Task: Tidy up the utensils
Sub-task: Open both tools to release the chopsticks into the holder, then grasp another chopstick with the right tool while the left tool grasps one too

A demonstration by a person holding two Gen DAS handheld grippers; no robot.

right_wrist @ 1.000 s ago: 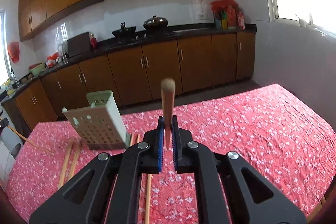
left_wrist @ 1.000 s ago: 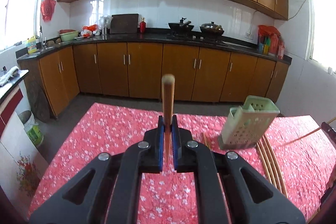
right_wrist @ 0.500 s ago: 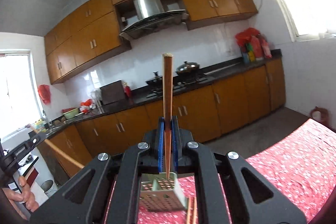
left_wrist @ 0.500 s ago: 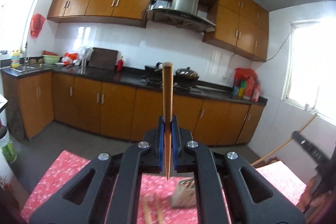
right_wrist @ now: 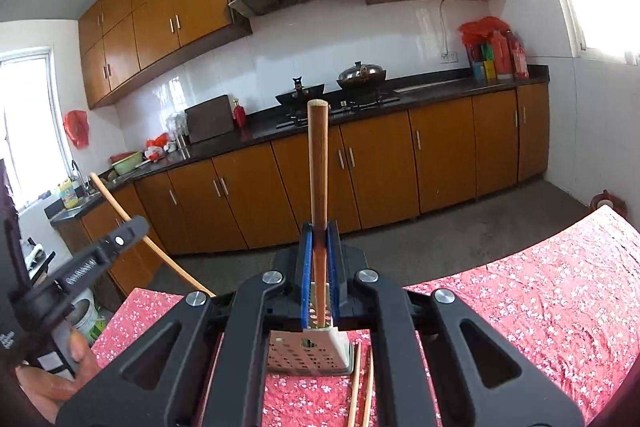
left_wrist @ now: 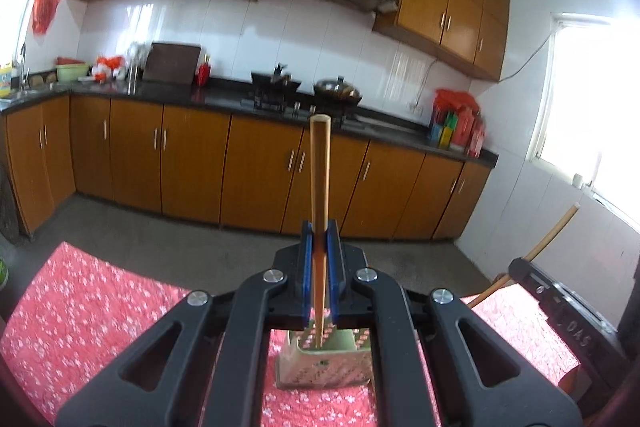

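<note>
While each chopstick (left_wrist: pixel 319 183) (right_wrist: pixel 319 179) stays clamped upright in its own gripper's jaws, both grippers (left_wrist: pixel 319 259) (right_wrist: pixel 319 263) have risen off the red-clothed worktop (left_wrist: pixel 92 311) and now hang over the pale perforated holder (left_wrist: pixel 322 363) (right_wrist: pixel 310 353); loose chopsticks (right_wrist: pixel 362 387) lie beside it. Dropping both in looks next.

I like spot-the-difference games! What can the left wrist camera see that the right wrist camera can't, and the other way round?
Only the left wrist view shows the bright window on the right wall.

Only the right wrist view shows two loose chopsticks lying on the cloth beside the holder, a white bucket on the floor, and a hand.

Both show the perforated utensil holder on the red flowered tablecloth, the stove pots, and each tool, left tool and right tool, shut on an upright chopstick.
</note>
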